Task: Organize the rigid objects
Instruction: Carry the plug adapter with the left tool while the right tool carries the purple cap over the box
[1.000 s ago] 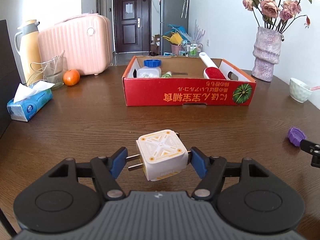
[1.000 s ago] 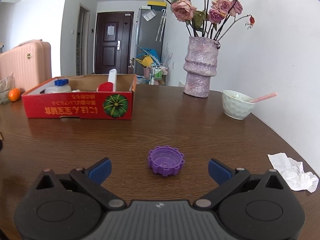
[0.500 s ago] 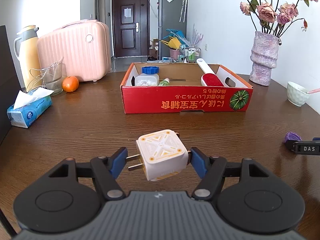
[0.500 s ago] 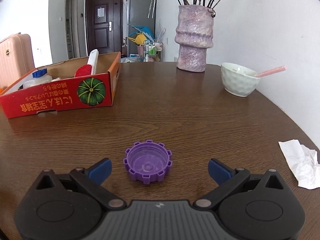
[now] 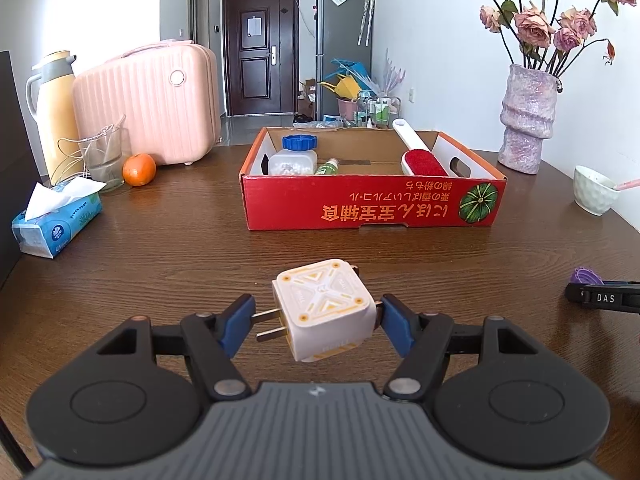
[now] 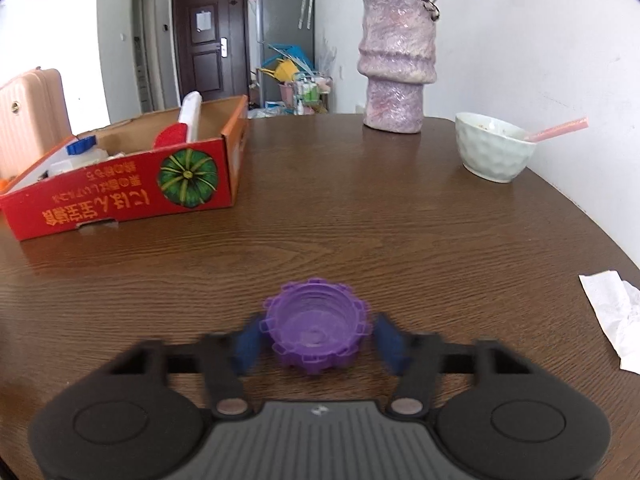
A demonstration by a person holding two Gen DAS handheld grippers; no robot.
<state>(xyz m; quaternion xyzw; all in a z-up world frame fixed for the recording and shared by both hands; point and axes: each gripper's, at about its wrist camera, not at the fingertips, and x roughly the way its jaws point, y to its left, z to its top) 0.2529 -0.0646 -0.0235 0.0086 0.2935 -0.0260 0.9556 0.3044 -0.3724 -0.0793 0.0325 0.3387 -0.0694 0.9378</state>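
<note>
I have the left gripper [image 5: 316, 322] clamped on the white-and-orange cube-shaped plug adaptor [image 5: 324, 314], held clear above the brown wooden counter [image 5: 160, 256] — one blue finger bears on the metal prongs, a narrow, slick contact I judge liable to pivot, so the flat hard sides would serve better. The right gripper [image 6: 318, 338] brackets the purple ribbed plastic bottle cap [image 6: 316, 330] on the counter, fingers blurred at its rim; I cannot tell whether they grip. The cap looks light and stiff — take it across the ribs, bound for the red cardboard box [image 6: 116, 196].
</note>
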